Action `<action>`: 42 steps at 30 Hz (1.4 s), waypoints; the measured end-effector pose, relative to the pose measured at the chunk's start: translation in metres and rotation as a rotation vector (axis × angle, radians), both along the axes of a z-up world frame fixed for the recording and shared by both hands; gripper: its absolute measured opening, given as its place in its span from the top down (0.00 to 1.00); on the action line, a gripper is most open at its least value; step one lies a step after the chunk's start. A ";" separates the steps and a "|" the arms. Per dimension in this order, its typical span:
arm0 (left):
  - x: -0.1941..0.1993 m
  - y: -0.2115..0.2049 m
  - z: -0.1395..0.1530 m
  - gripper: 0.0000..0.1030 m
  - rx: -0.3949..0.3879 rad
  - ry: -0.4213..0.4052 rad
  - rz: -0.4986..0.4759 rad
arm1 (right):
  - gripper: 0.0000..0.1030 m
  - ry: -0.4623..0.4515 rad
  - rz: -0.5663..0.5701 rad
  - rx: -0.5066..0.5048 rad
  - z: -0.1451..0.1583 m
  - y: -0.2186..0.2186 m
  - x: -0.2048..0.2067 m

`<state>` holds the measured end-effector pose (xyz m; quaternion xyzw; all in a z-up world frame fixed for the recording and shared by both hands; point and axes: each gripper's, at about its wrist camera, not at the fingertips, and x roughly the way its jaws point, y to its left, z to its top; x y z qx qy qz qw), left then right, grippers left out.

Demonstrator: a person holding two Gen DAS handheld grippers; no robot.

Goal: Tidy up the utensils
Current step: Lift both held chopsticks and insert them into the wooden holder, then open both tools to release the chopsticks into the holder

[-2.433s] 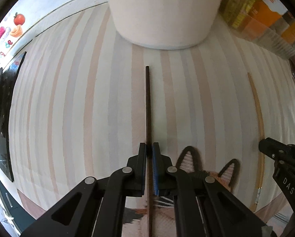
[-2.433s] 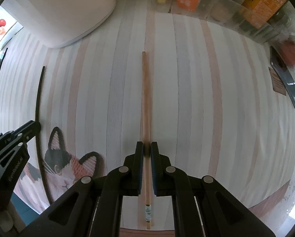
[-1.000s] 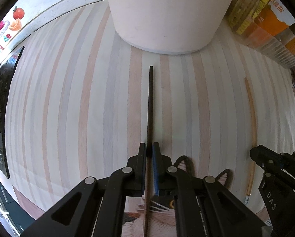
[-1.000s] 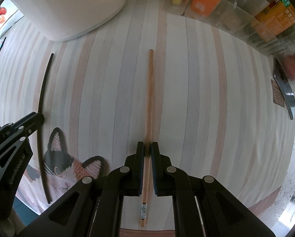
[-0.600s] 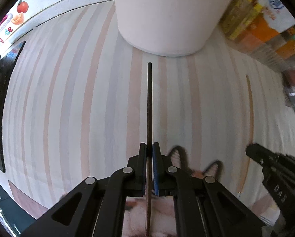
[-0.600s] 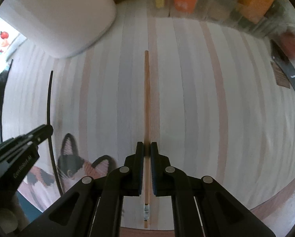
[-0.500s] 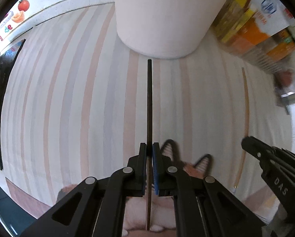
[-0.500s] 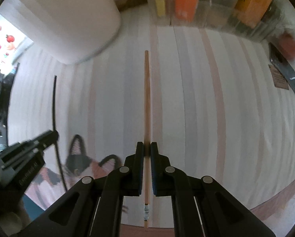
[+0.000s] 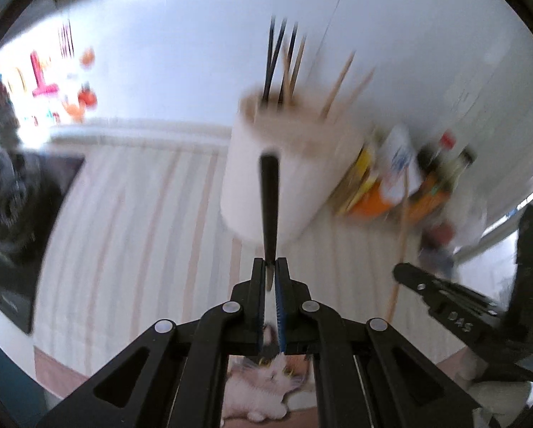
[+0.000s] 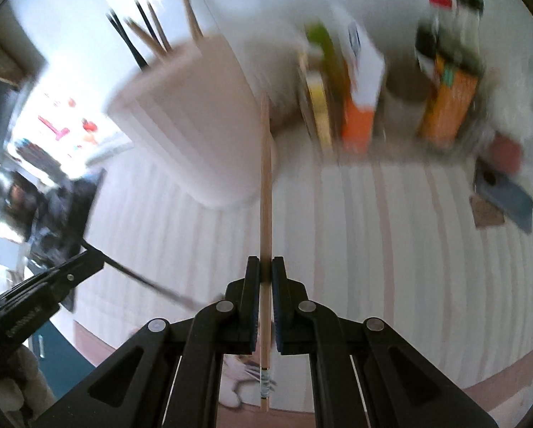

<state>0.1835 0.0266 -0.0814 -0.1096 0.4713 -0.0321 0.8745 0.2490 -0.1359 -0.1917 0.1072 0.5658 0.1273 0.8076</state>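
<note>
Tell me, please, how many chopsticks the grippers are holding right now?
2. The left gripper is shut on a black chopstick; the right gripper is shut on a wooden chopstick. More chopsticks stand in the white holder, too blurred to count.

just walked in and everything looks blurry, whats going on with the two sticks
A person is tidying chopsticks with a handheld gripper in each hand. The left gripper is shut on a black chopstick, and the right gripper is shut on a light wooden chopstick. Both sticks are held above the striped tablecloth, pointing toward the white holder, which already has several black and wooden chopsticks standing in it. Neither held stick is in the holder yet.
</note>
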 end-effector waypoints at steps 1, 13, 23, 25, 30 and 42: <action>-0.001 0.002 0.015 0.98 -0.003 -0.035 -0.001 | 0.93 -0.033 -0.002 0.021 0.016 0.000 0.005; 0.057 0.008 0.144 0.98 -0.026 -0.302 -0.038 | 0.93 -0.354 -0.052 0.171 0.151 0.026 0.089; 0.137 0.011 0.098 0.98 0.054 -0.152 -0.049 | 0.93 -0.606 -0.128 0.144 0.160 0.057 0.166; 0.145 0.013 0.083 0.97 0.063 -0.113 -0.041 | 0.93 -0.622 -0.131 0.137 0.151 0.066 0.179; 0.157 0.026 0.058 0.97 0.049 -0.040 -0.024 | 0.93 -0.648 -0.113 0.097 0.131 0.086 0.196; 0.126 0.036 0.086 0.28 0.095 -0.130 0.068 | 0.76 -0.578 -0.070 0.084 0.122 0.081 0.178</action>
